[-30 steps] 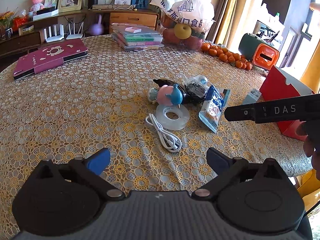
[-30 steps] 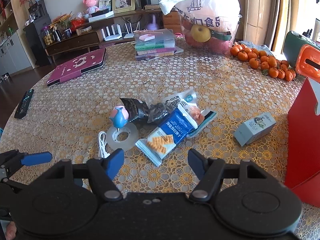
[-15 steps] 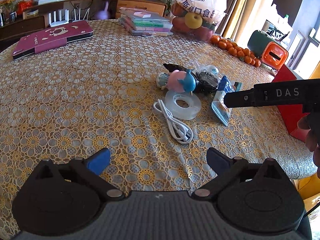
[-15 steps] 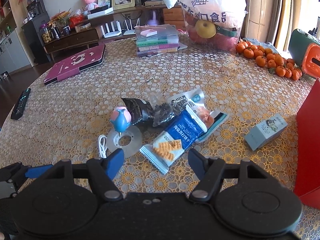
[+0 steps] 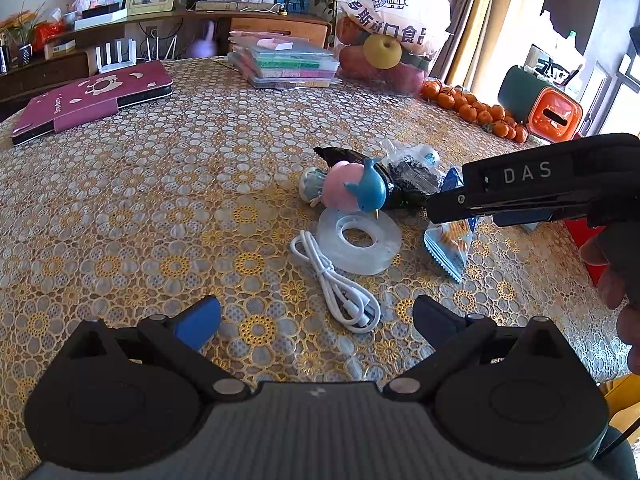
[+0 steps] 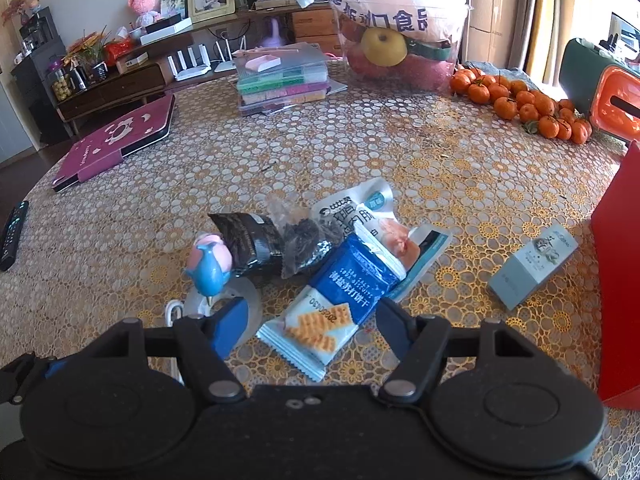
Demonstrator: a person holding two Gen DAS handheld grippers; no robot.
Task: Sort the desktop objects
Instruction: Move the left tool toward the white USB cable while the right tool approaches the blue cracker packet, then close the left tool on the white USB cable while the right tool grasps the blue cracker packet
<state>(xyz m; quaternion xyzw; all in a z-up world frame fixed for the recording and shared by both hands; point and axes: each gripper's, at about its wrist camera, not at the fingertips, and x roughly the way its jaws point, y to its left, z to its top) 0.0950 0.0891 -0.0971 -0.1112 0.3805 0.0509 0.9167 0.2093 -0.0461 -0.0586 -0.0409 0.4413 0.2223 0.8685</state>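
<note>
A small pile lies mid-table: a blue cracker packet (image 6: pixel 340 304), a black snack bag (image 6: pixel 256 242), a white pouch (image 6: pixel 360 212), a pink-and-blue whale toy (image 6: pixel 210 266) and a clear tape roll (image 5: pixel 360 240). A white cable (image 5: pixel 340 288) is coiled beside the roll. My left gripper (image 5: pixel 316 316) hovers open just short of the cable, nothing between its fingers. My right gripper (image 6: pixel 312 320) is open above the near end of the cracker packet, and in the left wrist view it reaches in from the right over the packet (image 5: pixel 450 246).
A grey-blue box (image 6: pixel 532 272) lies by a red box (image 6: pixel 618 280) at the right. Tangerines (image 6: pixel 528 110), a bag of fruit (image 6: pixel 400 28), stacked folders (image 6: pixel 284 80) and a maroon case (image 6: pixel 116 140) ring the far side. A remote (image 6: pixel 12 232) lies at the left edge.
Both grippers have moved forward and down toward the pile; the cable and cracker packet now sit closer to the fingers. Jaw widths look unchanged.
</note>
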